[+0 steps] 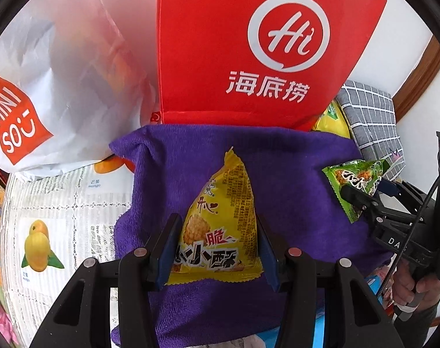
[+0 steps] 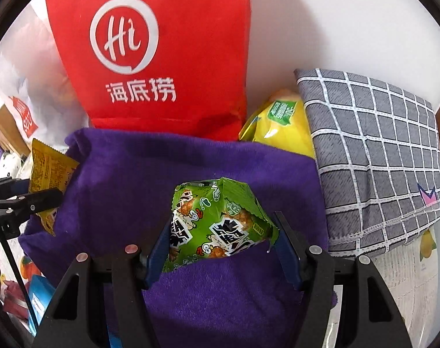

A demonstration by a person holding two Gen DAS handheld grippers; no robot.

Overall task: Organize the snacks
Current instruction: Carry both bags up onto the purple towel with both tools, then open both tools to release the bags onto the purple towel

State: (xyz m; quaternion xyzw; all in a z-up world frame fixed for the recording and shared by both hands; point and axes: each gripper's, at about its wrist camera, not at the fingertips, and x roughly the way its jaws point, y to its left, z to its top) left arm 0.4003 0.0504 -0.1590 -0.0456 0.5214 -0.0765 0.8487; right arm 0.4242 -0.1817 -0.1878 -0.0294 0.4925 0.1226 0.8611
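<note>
A towel (image 1: 292,174) lay spread over the table (image 1: 60,203), and behind it a tall bag (image 1: 249,43) stood upright. To the left of that bag sat a plastic bag (image 1: 60,87); to its right a checked cloth (image 2: 379,150) lay, with a snack bag (image 2: 281,127) tucked between them. Above the towel, 2 packets were held side by side: 1 packet (image 1: 220,226) in the left gripper (image 1: 217,246), another packet (image 2: 217,223) in the right gripper (image 2: 223,249).
</note>
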